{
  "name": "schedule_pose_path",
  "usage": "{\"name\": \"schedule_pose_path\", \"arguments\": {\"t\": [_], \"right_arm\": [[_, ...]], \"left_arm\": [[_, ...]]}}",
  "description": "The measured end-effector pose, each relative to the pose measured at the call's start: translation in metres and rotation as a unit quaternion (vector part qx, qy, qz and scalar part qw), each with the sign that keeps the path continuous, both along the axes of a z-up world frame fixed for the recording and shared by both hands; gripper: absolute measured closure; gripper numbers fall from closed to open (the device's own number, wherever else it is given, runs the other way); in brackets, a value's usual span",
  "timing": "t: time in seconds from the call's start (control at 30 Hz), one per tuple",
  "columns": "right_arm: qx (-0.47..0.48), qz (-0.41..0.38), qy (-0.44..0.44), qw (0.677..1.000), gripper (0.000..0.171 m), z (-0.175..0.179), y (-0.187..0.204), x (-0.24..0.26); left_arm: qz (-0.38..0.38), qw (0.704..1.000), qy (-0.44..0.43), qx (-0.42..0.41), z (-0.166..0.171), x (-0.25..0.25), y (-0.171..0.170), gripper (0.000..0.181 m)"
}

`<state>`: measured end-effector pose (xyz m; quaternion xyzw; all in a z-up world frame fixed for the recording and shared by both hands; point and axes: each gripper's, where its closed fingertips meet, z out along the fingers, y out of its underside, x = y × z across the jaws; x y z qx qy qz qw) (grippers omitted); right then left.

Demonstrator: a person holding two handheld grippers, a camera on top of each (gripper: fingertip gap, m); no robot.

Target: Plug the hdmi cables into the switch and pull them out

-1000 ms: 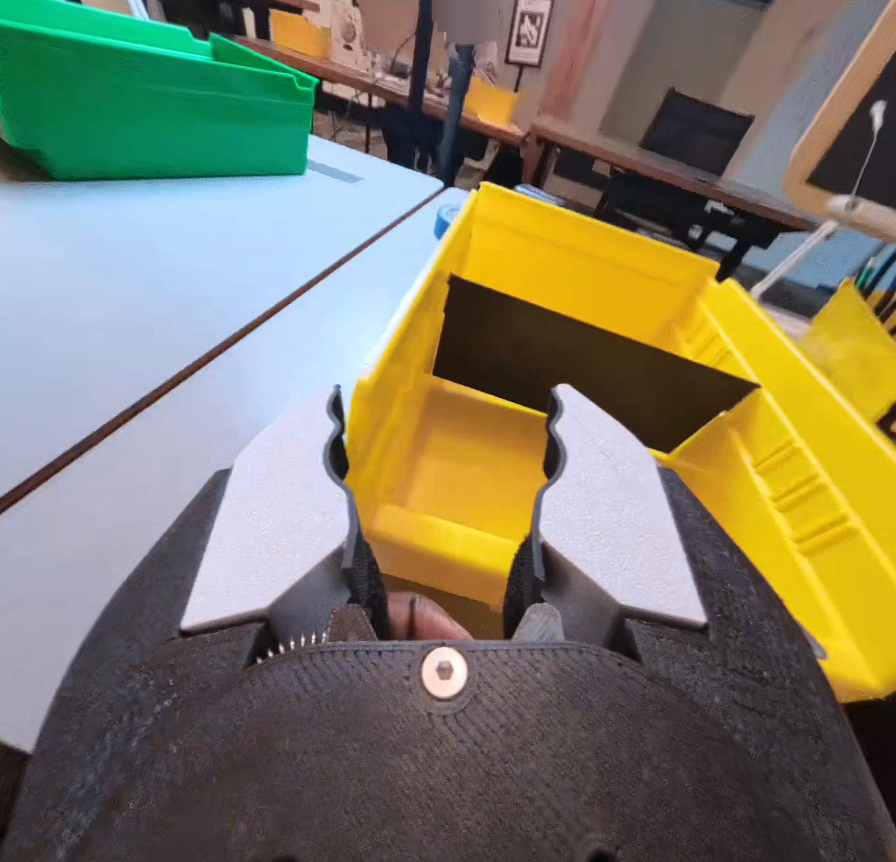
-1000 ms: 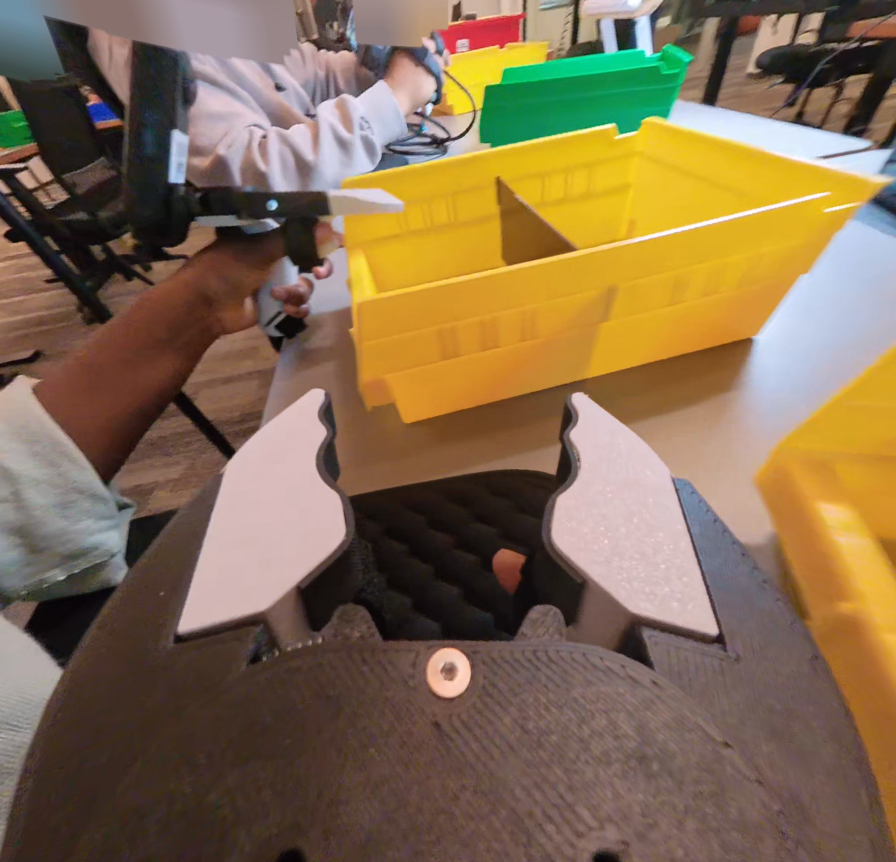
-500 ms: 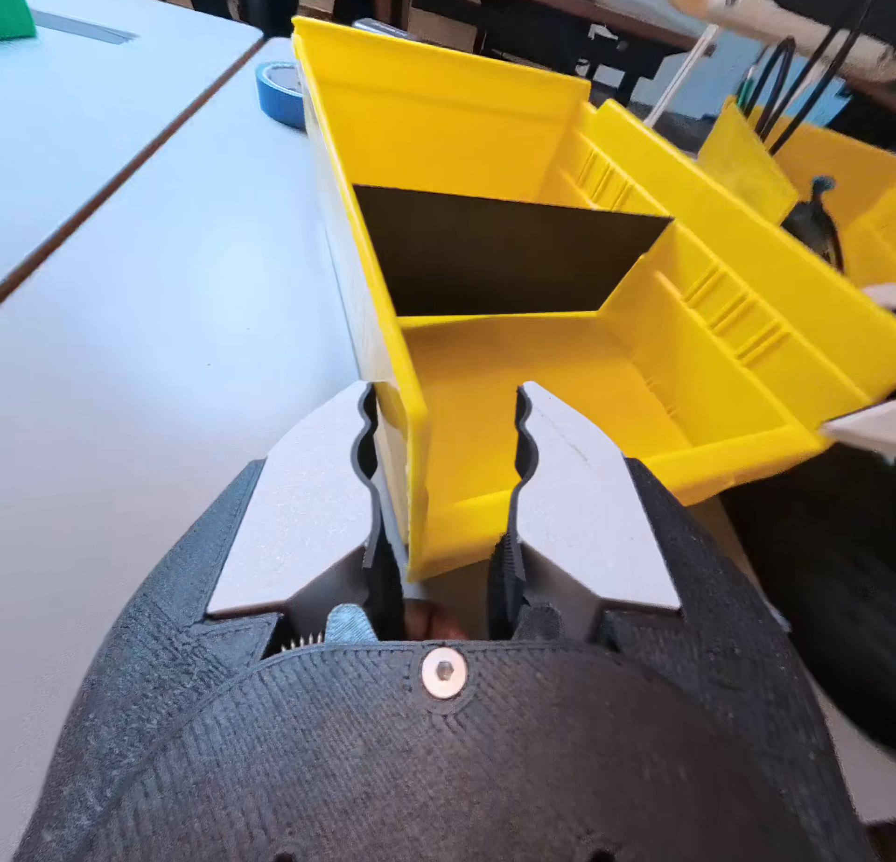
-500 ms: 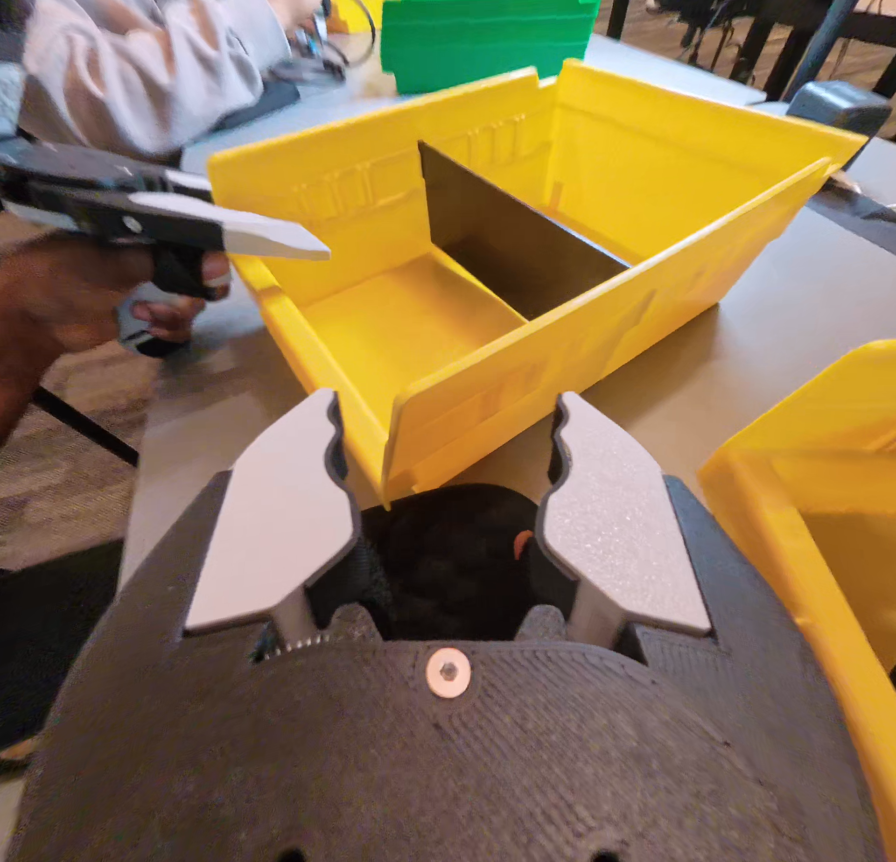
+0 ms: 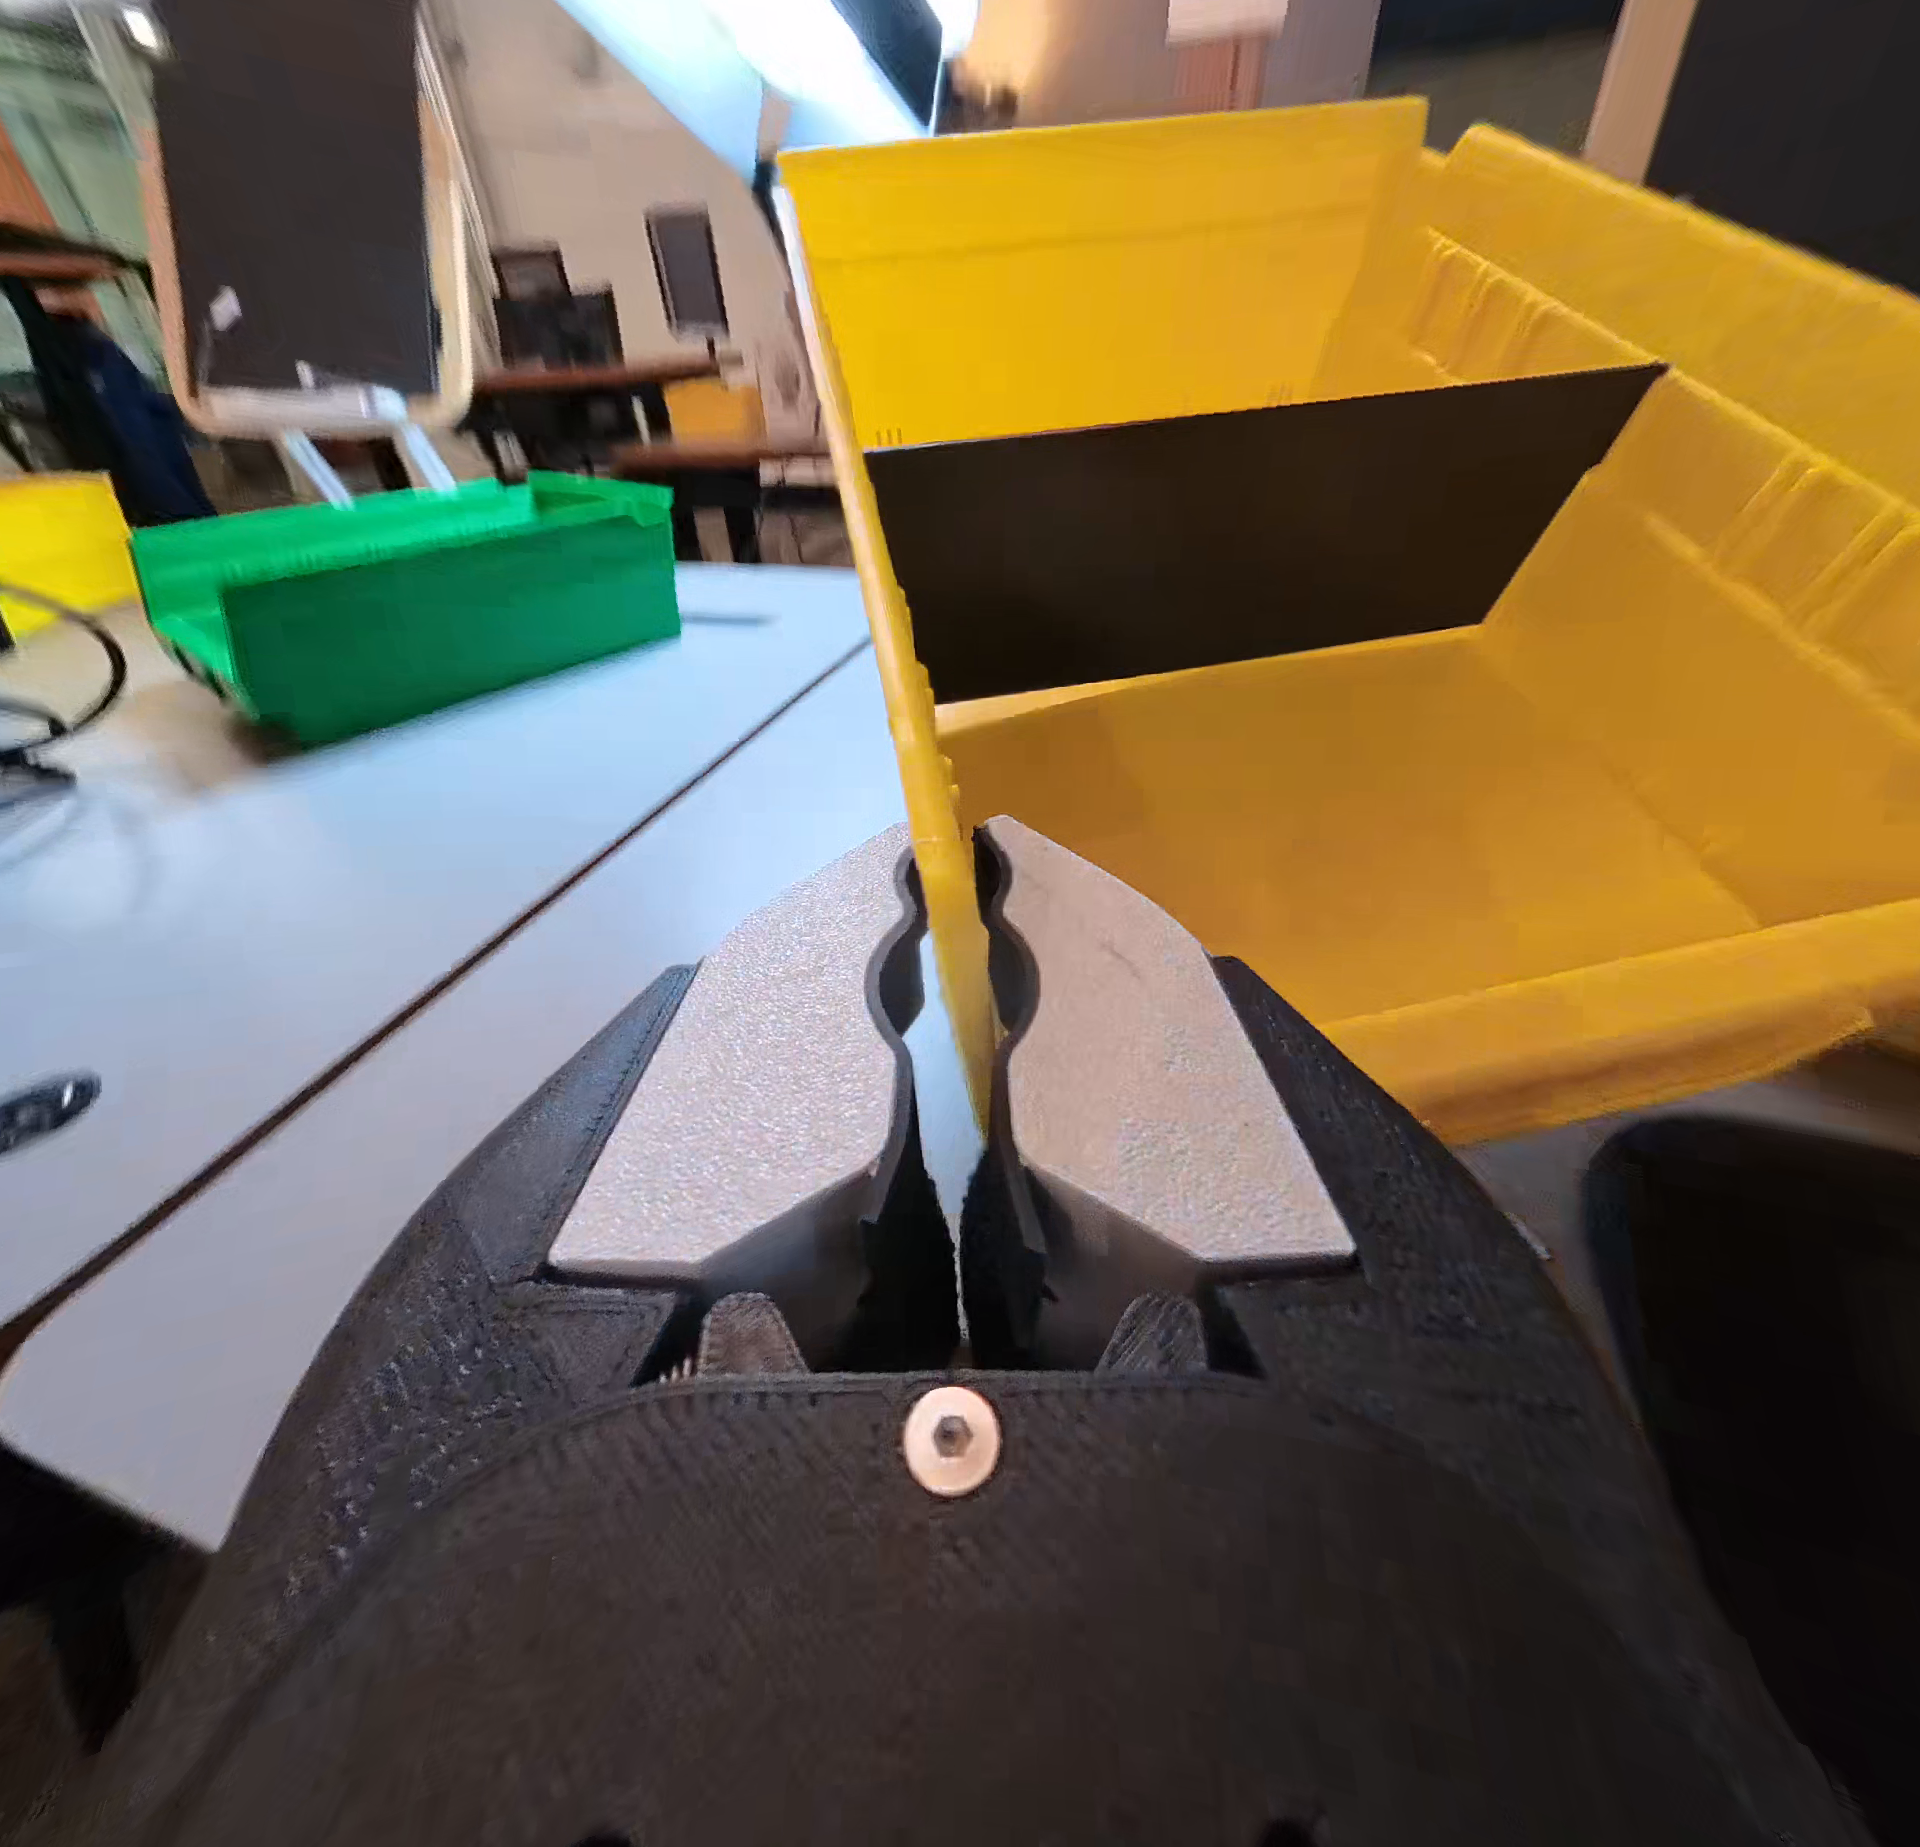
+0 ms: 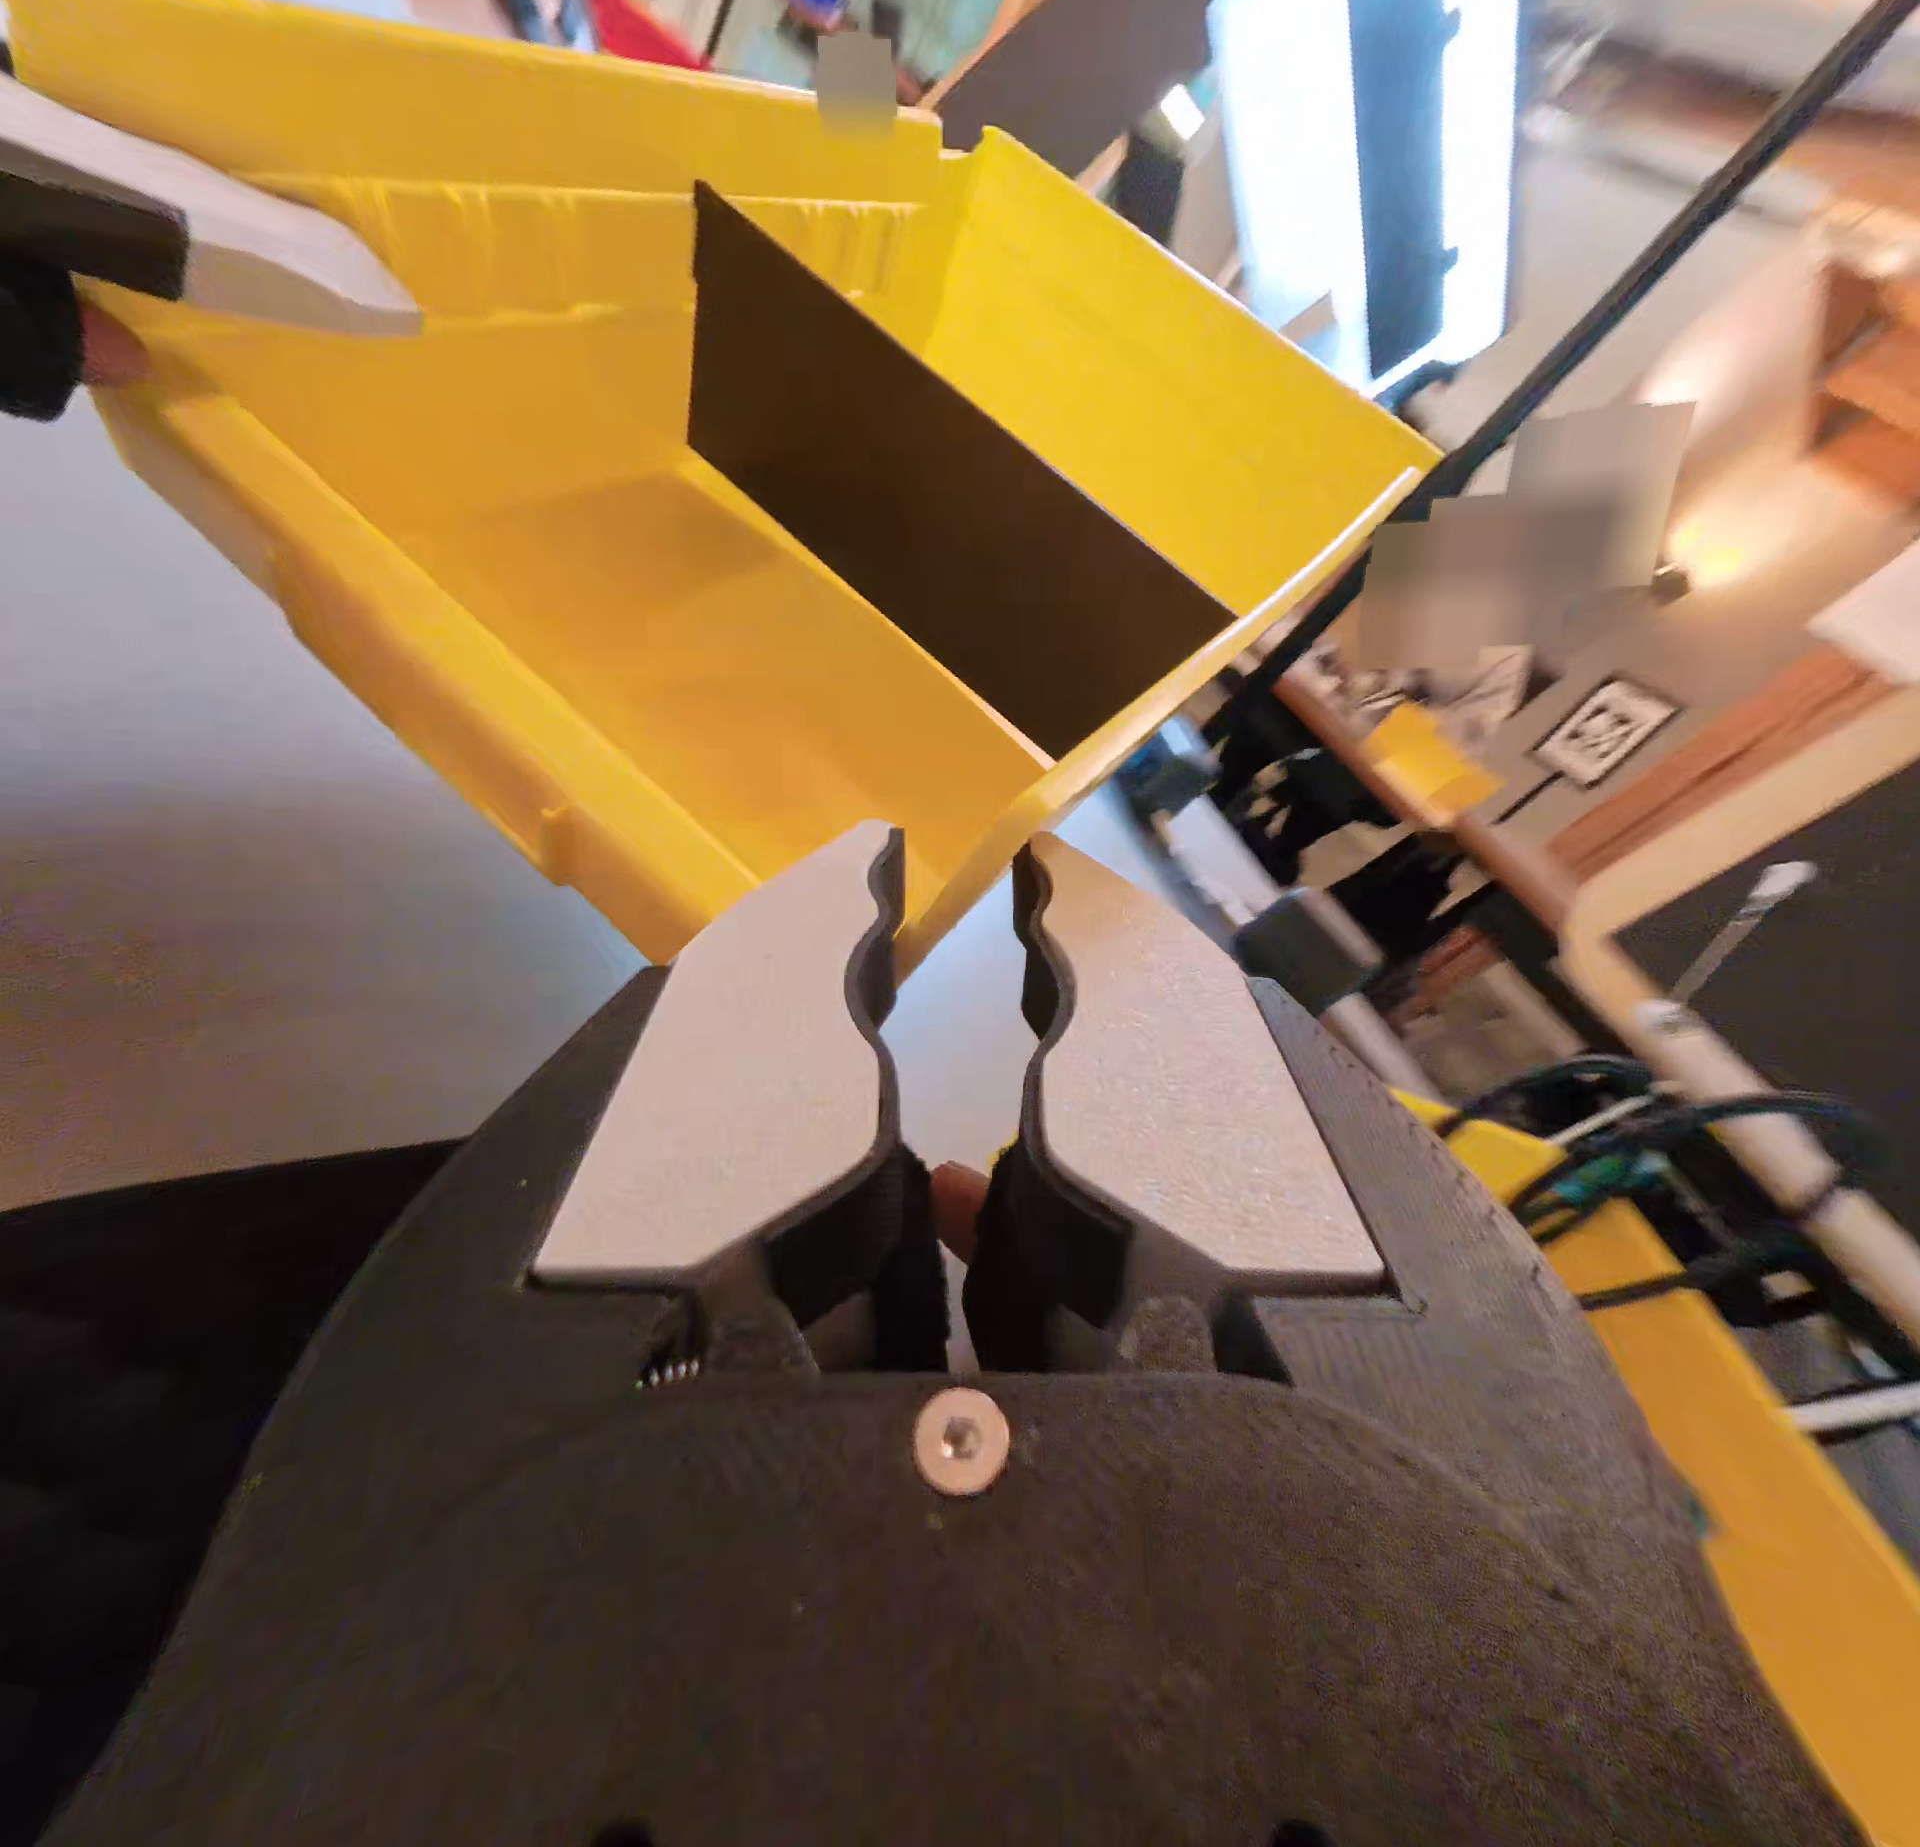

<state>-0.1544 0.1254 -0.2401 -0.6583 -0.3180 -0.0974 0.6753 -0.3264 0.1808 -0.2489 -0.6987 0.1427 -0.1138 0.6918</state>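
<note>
Cables and switch: none identifiable in either view, so no plugging or pulling has begun as far as these pictures show. A tangle of dark cords (image 6: 1662,1163) lies in a second yellow bin (image 6: 1787,1548) at the right edge of the right wrist view; whether these are the hdmi cables you cannot tell.

Item in hand: yellow bin (image 5: 1382,841) with a black divider (image 5: 1226,519) across its middle, both compartments bare. It looks tilted and lifted off the pale surface (image 5: 343,893), though the steep camera angle leaves that uncertain.

Your left hand-held gripper (image 5: 948,852): jaws drawn narrow and clamped on the bin's side wall near one front corner, one finger outside the wall, one inside.

Your right hand-held gripper (image 6: 958,847): jaws narrow, astride the opposite wall's edge at the near corner. The left finger touches the wall; a gap shows beside the right finger, so a firm pinch is not confirmed.

Surroundings: a green bin (image 5: 416,602) farther back on the surface, apart from the yellow one; room background blurred.

Progress, as a judgement: you are at preparation only, handling the container. Everything named in the task remains: find switch and cables, seat each plug, withdraw each.
</note>
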Motion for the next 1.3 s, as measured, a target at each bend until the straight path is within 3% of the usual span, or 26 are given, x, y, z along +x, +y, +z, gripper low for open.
{"name": "schedule_pose_path", "arguments": {"t": [0.23,0.47,0.67,0.83,1.07,1.3], "right_arm": [[0.149,-0.101,0.010,0.984,0.154,0.083,-0.062,0.080],[0.180,-0.270,0.024,0.946,0.154,0.100,-0.155,0.195],[0.170,-0.390,0.041,0.904,0.156,0.081,-0.241,0.287],[0.140,-0.452,0.065,0.878,0.158,0.049,-0.286,0.340],[0.081,-0.501,0.103,0.855,0.158,-0.003,-0.304,0.383],[0.012,-0.511,0.124,0.851,0.158,-0.032,-0.301,0.415]], "left_arm": [[-0.106,0.988,-0.021,0.107,0.090,0.097,-0.029,0.174],[-0.279,0.952,-0.018,0.128,0.121,0.250,-0.077,0.173],[-0.398,0.914,-0.009,0.076,0.095,0.372,-0.142,0.170],[-0.455,0.890,0.011,0.013,0.053,0.437,-0.179,0.169],[-0.470,0.881,0.048,-0.030,0.008,0.485,-0.191,0.169],[-0.452,0.889,0.067,-0.041,-0.014,0.506,-0.192,0.169]]}}
